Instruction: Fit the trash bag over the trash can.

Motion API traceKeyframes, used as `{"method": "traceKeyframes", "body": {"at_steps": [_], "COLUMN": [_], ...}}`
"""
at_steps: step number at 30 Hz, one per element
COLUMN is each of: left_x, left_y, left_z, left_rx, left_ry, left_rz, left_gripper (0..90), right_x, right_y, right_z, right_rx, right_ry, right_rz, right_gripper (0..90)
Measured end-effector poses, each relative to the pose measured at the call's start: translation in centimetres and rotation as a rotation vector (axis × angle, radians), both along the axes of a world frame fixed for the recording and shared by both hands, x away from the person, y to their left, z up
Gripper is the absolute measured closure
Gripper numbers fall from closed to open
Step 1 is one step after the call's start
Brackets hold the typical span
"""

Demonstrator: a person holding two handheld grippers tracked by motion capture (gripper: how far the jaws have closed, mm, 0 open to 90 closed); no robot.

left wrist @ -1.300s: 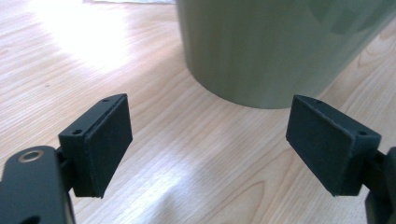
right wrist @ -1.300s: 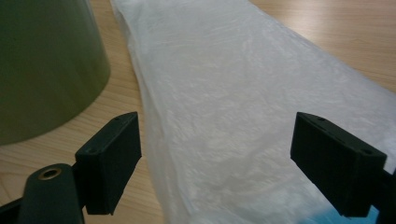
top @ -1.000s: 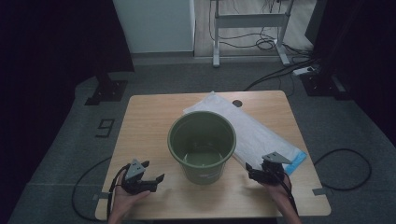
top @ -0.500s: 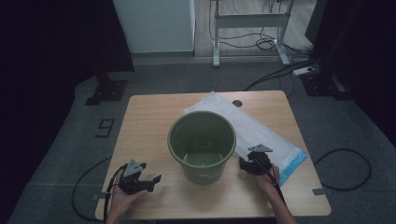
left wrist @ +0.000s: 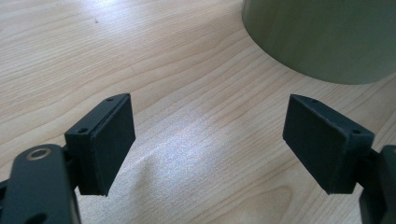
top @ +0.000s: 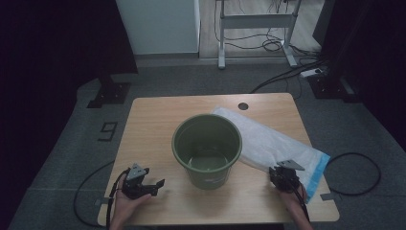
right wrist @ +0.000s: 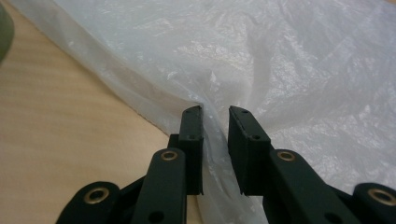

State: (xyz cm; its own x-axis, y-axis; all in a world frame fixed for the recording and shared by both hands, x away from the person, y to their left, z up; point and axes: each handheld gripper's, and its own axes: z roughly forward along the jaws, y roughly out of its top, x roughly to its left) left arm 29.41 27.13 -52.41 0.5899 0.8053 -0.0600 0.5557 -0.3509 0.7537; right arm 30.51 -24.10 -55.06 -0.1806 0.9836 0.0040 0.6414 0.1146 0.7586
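On the table's [top: 153, 115] right side, beside the green bucket [top: 207, 148], lies the clear plastic bag [top: 273, 143]. The right gripper [right wrist: 215, 119] pinches a fold of its near edge, jaws nearly closed. The left gripper [left wrist: 208, 140] rests spread wide, holding nothing, near the bucket's base.

My right gripper [right wrist: 215, 116] is showing black jaws with brass-coloured rivets, and the plastic bag [right wrist: 280, 60] in front of them is looking milky white and translucent, crinkled with pale glints. In the high view the bag [top: 273, 141] is carrying a light blue band along its end near the worktop's right front corner. The bucket [top: 207, 148] is showing olive green, inside and out. The worktop [top: 148, 124] is showing pale wood with fine darker grain lines. My left gripper [left wrist: 210, 140] is showing matt black pads.
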Motion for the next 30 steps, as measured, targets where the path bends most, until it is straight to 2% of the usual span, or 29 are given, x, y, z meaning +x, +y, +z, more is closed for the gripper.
{"method": "traceKeyframes", "body": {"at_steps": [1,3,7,8,11,12,13,14,15,16,17,18,19,21,22,27,30], "left_x": [0.0,0.0,0.0,0.0,0.1,0.1,0.1,0.1,0.1,0.1,0.1,0.1,0.1,0.1,0.2,0.3,0.4], "left_y": [-0.1,-0.1,-0.1,-0.1,-0.1,-0.1,-0.2,-0.2,-0.2,-0.2,-0.2,-0.1,-0.1,0.0,0.1,0.2,0.1], "left_z": [0.0,0.0,-0.1,-0.1,-0.1,-0.1,-0.1,-0.1,-0.1,-0.1,-0.2,-0.2,-0.2,-0.3,-0.3,-0.4,-0.6], "left_rx": [0.007,0.008,0.006,0.004,0.007,0.007,0.008,0.010,0.011,0.011,0.009,0.009,0.012,0.012,0.010,0.011,0.016], "left_ry": [0.001,0.001,0.000,0.003,0.006,0.006,0.006,0.007,0.007,0.007,0.007,0.009,0.011,0.012,0.012,0.016,0.022], "left_rz": [-0.002,0.000,0.002,0.004,0.002,0.002,0.002,0.002,0.002,0.002,0.003,0.004,0.005,0.005,0.006,0.010,0.004], "left_gripper": [16.5,16.6,16.9,17.2,17.4,17.4,17.4,17.4,17.4,17.5,17.5,17.5,17.5,17.6,17.6,17.8,18.1], "right_x": [-1.1,-1.5,-3.6,-4.3,-4.5,-4.5,-4.3,-3.4,-3.1,-3.1,-1.8,-1.8,-0.4,0.1,1.3,2.7,3.2], "right_y": [-0.8,-1.0,-1.7,-1.6,-0.9,-0.9,-0.5,0.7,1.1,1.1,2.4,2.4,3.5,3.9,4.8,5.8,5.5], "right_z": [0.0,0.0,0.1,0.2,0.7,0.7,1.0,1.6,1.7,1.7,1.7,1.7,1.3,1.1,0.6,-0.1,-0.3], "right_rx": [0.009,0.010,0.017,0.019,0.031,0.031,0.031,0.052,0.054,0.054,0.040,0.040,0.021,0.019,-0.002,-0.049,-0.030], "right_ry": [0.006,0.007,0.012,0.004,-0.052,-0.052,-0.067,-0.082,-0.085,-0.085,-0.076,-0.076,-0.055,-0.048,-0.037,-0.010,-0.012], "right_rz": [-0.013,-0.021,-0.015,0.004,0.037,0.037,0.048,0.089,0.109,0.109,0.165,0.165,0.185,0.191,0.195,0.192,0.159], "right_gripper": [75.2,75.4,72.1,61.8,43.3,43.3,38.3,33.1,30.6,30.6,25.7,25.7,23.4,22.9,22.3,23.8,30.5]}}
